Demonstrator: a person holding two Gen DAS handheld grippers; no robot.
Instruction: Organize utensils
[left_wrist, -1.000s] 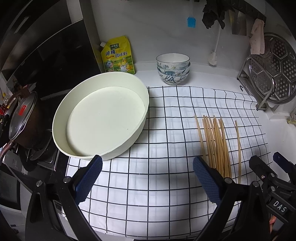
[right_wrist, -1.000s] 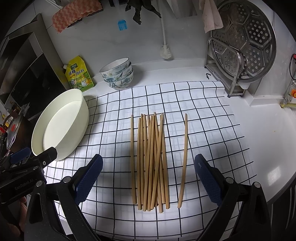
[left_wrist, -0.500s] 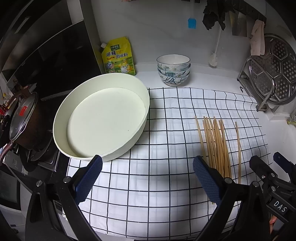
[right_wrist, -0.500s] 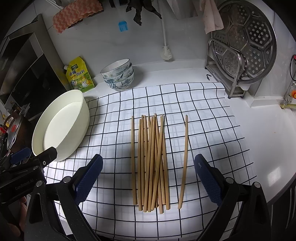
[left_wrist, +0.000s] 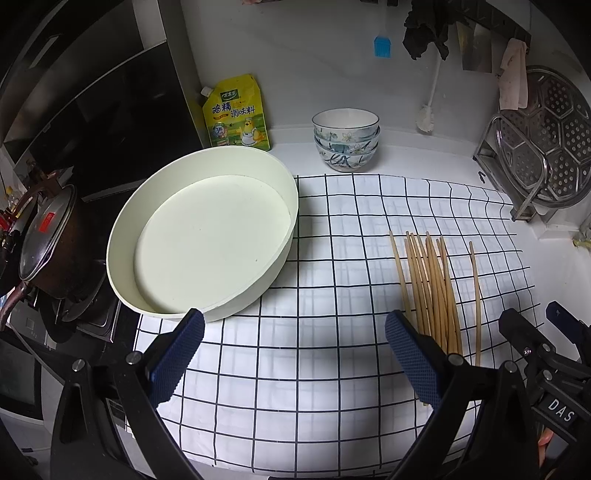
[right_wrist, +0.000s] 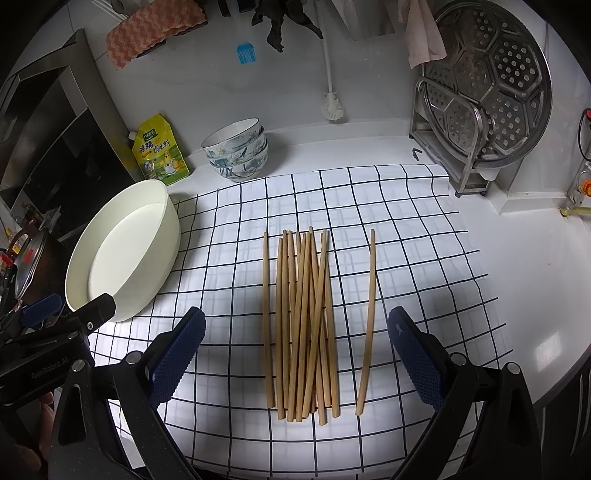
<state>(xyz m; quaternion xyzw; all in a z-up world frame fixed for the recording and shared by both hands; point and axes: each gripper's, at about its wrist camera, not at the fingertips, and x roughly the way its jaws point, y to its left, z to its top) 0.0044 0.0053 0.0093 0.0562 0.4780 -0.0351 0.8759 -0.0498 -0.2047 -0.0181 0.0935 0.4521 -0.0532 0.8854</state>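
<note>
Several wooden chopsticks lie in a loose bundle on a white cloth with a black grid. One single chopstick lies apart to their right. My right gripper is open and empty, hovering over the near ends of the bundle. My left gripper is open and empty over the cloth, left of the chopsticks. A large empty cream round basin stands on the cloth's left side, also in the right wrist view.
Stacked patterned bowls and a yellow seasoning pouch stand at the back wall. A steel rack with a perforated steamer plate is at the back right. A lidded pot sits on the stove at left.
Both grippers have drifted back slightly, so the scene sits a little lower and farther. Nothing was grasped or moved on the cloth.
</note>
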